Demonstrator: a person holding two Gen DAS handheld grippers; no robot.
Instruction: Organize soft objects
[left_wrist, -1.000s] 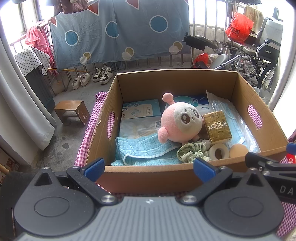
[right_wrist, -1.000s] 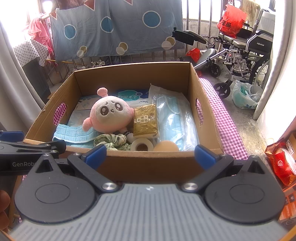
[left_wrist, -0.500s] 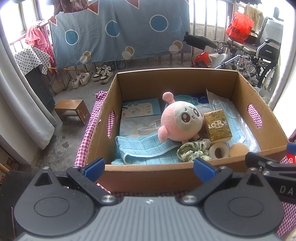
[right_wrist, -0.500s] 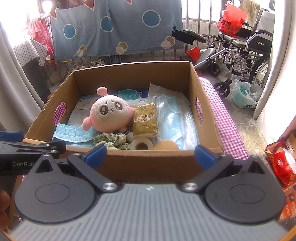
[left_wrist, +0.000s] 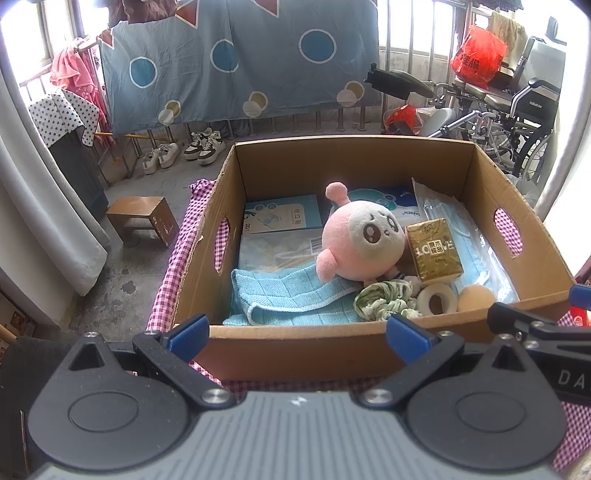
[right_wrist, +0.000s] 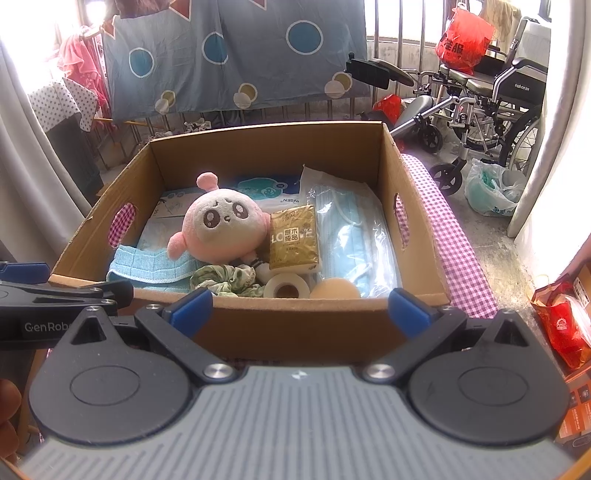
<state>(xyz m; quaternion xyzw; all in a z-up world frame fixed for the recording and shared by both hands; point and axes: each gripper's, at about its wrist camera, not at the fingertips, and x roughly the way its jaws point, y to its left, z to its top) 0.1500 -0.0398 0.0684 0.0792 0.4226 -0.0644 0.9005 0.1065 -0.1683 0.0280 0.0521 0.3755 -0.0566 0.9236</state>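
An open cardboard box (left_wrist: 295, 343) (right_wrist: 295, 325) stands on a checked cloth. In it lie a pink plush toy (left_wrist: 360, 242) (right_wrist: 221, 225), a light blue cloth (left_wrist: 291, 295) (right_wrist: 151, 266), a green scrunchie (left_wrist: 382, 297) (right_wrist: 225, 278), a white tape roll (left_wrist: 436, 299) (right_wrist: 286, 288), a tan sponge ball (left_wrist: 476, 297) (right_wrist: 334, 288), a gold tissue pack (left_wrist: 434, 249) (right_wrist: 293, 236) and a bag of blue masks (left_wrist: 476, 236) (right_wrist: 351, 229). My left gripper (left_wrist: 297, 330) and right gripper (right_wrist: 299, 308) are open and empty, in front of the box's near wall.
A small wooden stool (left_wrist: 142, 218) and shoes (left_wrist: 205, 146) are on the floor at the left. A wheelchair (right_wrist: 487, 99) and a green plastic bag (right_wrist: 491, 186) stand at the right. A blue sheet (left_wrist: 236, 55) hangs behind the box.
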